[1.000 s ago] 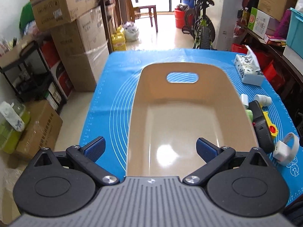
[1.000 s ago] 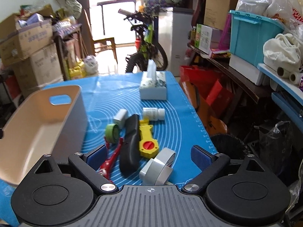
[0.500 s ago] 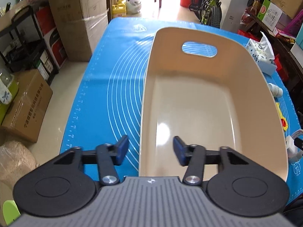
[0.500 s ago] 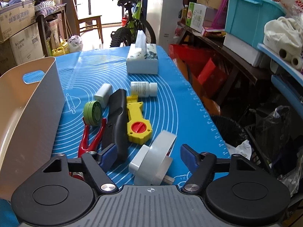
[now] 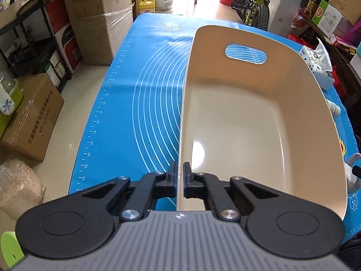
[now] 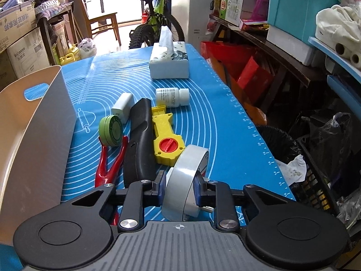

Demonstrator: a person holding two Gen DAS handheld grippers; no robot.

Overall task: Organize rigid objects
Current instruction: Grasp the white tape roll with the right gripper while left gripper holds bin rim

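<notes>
A beige bin [image 5: 293, 94] with a handle slot stands empty on the blue mat [image 5: 140, 103]. My left gripper [image 5: 180, 176] is shut on the bin's near left wall. The bin also shows at the left of the right wrist view [image 6: 38, 135]. My right gripper [image 6: 179, 186] is shut on a grey tape roll [image 6: 187, 171] at the mat's near edge. Beyond it lie a yellow tool with a red knob [image 6: 167, 140], a black case [image 6: 141, 140], red pliers [image 6: 110, 160], a green tin [image 6: 111, 131], a white block [image 6: 123, 107] and a white bottle [image 6: 172, 97].
A tissue box [image 6: 169, 63] stands at the far side of the mat. Cardboard boxes [image 5: 33, 115] sit on the floor left of the table. A black bin [image 6: 282, 140] and shelves with clutter are on the right. A bicycle [image 6: 153, 20] stands behind the table.
My left gripper moved left and closed on the bin's left wall. My right gripper moved forward and closed on the grey tape roll.
</notes>
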